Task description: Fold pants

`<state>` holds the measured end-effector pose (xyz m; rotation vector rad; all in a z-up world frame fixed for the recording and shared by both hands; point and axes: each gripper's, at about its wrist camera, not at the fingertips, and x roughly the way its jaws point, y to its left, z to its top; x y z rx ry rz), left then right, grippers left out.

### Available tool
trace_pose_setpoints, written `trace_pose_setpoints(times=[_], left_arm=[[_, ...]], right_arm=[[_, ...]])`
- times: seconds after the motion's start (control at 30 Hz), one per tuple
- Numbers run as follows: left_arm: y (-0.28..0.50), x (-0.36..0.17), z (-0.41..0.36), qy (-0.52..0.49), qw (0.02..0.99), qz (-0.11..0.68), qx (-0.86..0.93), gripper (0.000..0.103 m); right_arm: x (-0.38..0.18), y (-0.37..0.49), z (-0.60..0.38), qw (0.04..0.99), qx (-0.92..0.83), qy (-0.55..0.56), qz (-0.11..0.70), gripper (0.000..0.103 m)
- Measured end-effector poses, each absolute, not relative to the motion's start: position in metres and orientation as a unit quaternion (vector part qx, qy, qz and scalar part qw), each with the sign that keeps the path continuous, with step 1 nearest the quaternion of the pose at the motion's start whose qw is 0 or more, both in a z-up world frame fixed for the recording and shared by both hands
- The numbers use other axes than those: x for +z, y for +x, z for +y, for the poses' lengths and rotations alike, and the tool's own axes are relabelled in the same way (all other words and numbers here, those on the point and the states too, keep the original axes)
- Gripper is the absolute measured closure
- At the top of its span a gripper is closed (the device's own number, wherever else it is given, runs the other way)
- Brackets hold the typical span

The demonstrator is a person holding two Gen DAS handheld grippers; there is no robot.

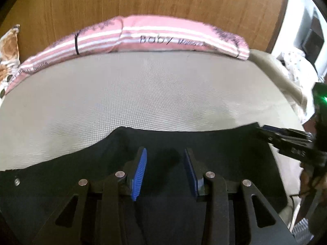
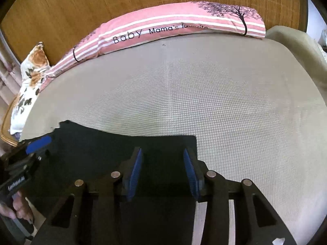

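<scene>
Dark, near-black pants [image 1: 214, 143] lie flat on a grey textured mattress [image 1: 143, 91], with a straight far edge. My left gripper [image 1: 165, 150] hovers over the cloth, its blue pads apart and nothing pinched between them. My right gripper [image 2: 162, 150] stands the same way over the pants [image 2: 102, 143] near their far right corner, pads apart around bare dark cloth. The left wrist view shows the right gripper [image 1: 265, 129] at the pants' right edge. In the right wrist view a blue pad [image 2: 38, 143] of the left gripper sits at the left edge, with a hand [image 2: 18, 208] below it.
A long pink striped pillow [image 2: 173, 28] printed with "Baby" lies along the wooden headboard [image 2: 102, 4]. A floral pillow [image 2: 32, 71] sits at the far left. The grey mattress [image 2: 224, 102] stretches beyond the pants, with a beige blanket [image 2: 296, 40] at its right edge.
</scene>
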<state>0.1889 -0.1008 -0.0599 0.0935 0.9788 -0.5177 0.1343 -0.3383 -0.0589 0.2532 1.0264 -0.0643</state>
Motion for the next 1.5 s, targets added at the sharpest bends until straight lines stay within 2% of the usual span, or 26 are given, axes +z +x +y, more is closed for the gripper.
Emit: trace_pose_setpoints(times=[0.1, 0.43, 0.7, 1.07, 1.5], left_arm=[[0.199, -0.078, -0.104, 0.048, 0.837, 0.491, -0.239, 0.064], [0.189, -0.076, -0.105, 0.073, 0.844, 0.475, -0.238, 0.064], [0.136, -0.06, -0.088, 0.089, 0.844, 0.461, -0.257, 0.064], [0.078, -0.082, -0.063, 0.102, 0.834, 0.48, -0.254, 0.064], [0.073, -0.07, -0.04, 0.084, 0.857, 0.473, -0.186, 0.062]], right_arm=[[-0.063, 0.136, -0.336, 0.865, -0.033, 0.109, 0.489, 0.064], [-0.065, 0.138, -0.329, 0.868, -0.041, 0.084, 0.489, 0.063], [-0.06, 0.123, -0.319, 0.869, -0.054, 0.067, 0.488, 0.063], [-0.067, 0.064, -0.301, 0.858, -0.049, 0.078, 0.506, 0.062], [-0.067, 0.029, -0.275, 0.853, -0.054, 0.044, 0.517, 0.051]])
